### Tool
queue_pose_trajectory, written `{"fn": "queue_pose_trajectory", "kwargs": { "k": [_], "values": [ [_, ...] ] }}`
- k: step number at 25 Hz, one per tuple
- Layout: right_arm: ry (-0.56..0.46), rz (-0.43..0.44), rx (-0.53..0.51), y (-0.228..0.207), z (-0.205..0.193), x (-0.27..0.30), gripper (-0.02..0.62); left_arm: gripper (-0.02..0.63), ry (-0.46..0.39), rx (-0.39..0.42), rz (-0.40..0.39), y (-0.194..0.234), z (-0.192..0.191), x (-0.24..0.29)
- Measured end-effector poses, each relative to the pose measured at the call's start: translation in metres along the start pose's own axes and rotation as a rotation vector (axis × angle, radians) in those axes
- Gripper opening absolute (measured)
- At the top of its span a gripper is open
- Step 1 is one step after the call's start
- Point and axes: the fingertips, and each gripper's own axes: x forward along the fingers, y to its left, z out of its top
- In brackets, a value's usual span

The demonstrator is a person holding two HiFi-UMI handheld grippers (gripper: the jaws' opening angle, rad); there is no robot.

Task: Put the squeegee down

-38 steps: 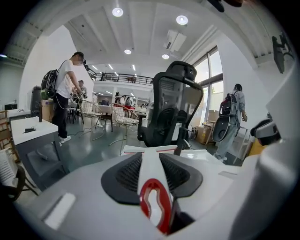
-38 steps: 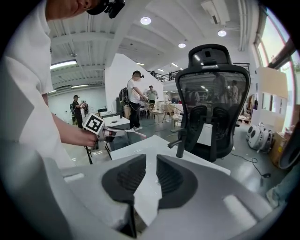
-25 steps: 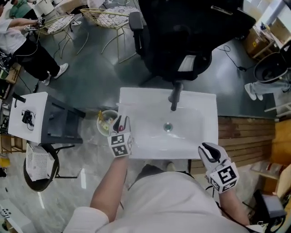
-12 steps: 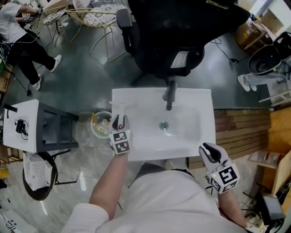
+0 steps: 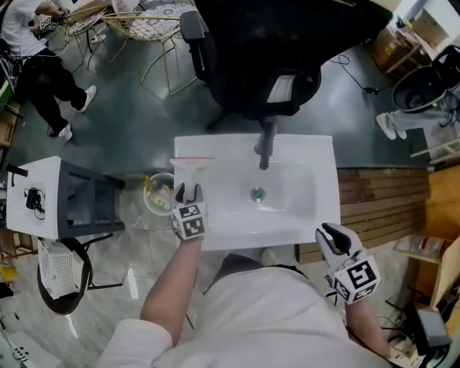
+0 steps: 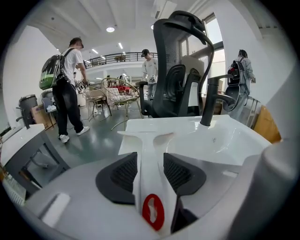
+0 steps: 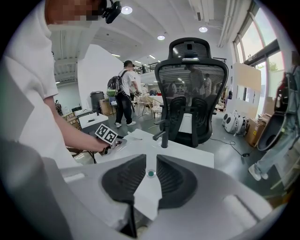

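Squeegee (image 6: 151,140) lies on the sink (image 5: 316,215) between the left claw's (image 6: 150,161) just-opened jaws.

Big open hall: dark glossy grey-green floor (image 5: 136,122), changing to pale marble-look floor (image 5: 122,273) at the near left, with wooden slat decking (image 5: 381,201) on the right. Furniture: black mesh office chair (image 5: 280,57) at the back middle, gold wire chairs (image 5: 154,29) upper left, white side table (image 5: 54,208) far left, and a person (image 5: 39,68) standing near the wire chairs. White wall (image 7: 96,70), round ceiling lights (image 7: 126,10) lit, tall windows (image 7: 255,42) on the right, railed balcony (image 6: 112,57) at the back.
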Motion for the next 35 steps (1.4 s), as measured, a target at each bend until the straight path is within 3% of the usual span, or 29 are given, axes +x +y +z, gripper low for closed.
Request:
{"fn": "queue_pose_trajectory", "kwargs": {
  "k": [12, 25, 28, 31, 35],
  "values": [
    [-0.028, 0.052, -0.035, -0.012, -0.005, -0.019, 0.057, 0.187, -0.041, -0.030, 0.063, -0.006, 0.012, -0.035],
    [-0.079, 0.177, -0.099, -0.023, -0.020, -0.047, 0.057, 0.180, -0.116, -0.100, 0.093, -0.049, 0.013, -0.127],
    [-0.090, 0.210, -0.111, -0.023, -0.030, -0.053, 0.057, 0.128, -0.141, -0.120, 0.091, -0.066, 0.011, -0.155],
    [-0.097, 0.238, -0.138, -0.021, -0.039, -0.061, 0.043, 0.033, -0.184, -0.132, 0.064, -0.089, 0.011, -0.187],
    [-0.105, 0.271, -0.178, -0.018, -0.052, -0.068, 0.018, 0.006, -0.246, -0.088, -0.061, -0.138, 0.010, -0.227]
  ]
}}
